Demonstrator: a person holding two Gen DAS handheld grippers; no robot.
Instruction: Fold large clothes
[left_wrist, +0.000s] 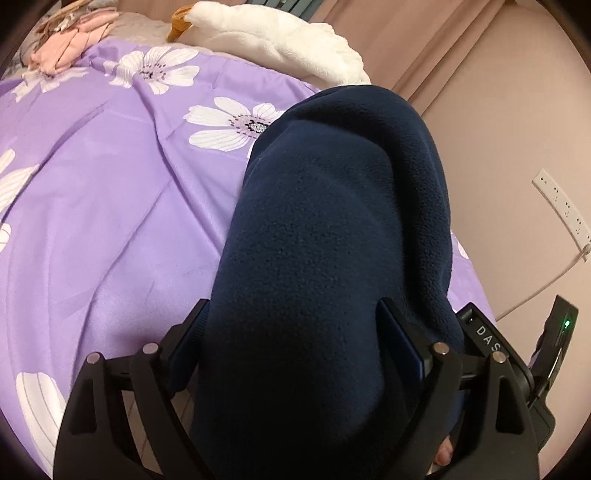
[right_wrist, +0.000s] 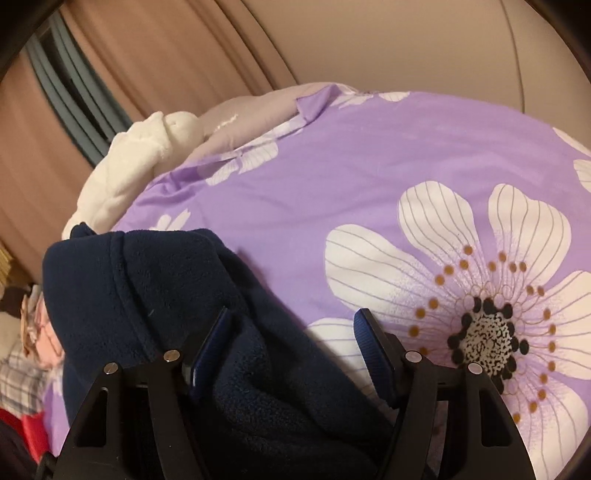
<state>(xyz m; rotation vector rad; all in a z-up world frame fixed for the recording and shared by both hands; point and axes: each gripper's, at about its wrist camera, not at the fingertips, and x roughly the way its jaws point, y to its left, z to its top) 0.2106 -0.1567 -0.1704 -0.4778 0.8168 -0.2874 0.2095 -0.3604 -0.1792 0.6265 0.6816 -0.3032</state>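
Navy fleece garment (left_wrist: 325, 229) bunched on the purple flowered bed (left_wrist: 110, 206), long axis running straight ahead from the left hand-held gripper (left_wrist: 291, 332). Left jaws spread wide, fleece filling the gap between them; grip or slack, cannot tell. Right hand-held gripper (right_wrist: 291, 332) parted, fleece against its left finger only, nothing pinched.

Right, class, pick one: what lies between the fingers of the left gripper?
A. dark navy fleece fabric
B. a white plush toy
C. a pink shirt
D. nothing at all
A: in the left wrist view the navy fleece garment fills the gap between the left gripper fingers, over the purple flowered bedsheet.
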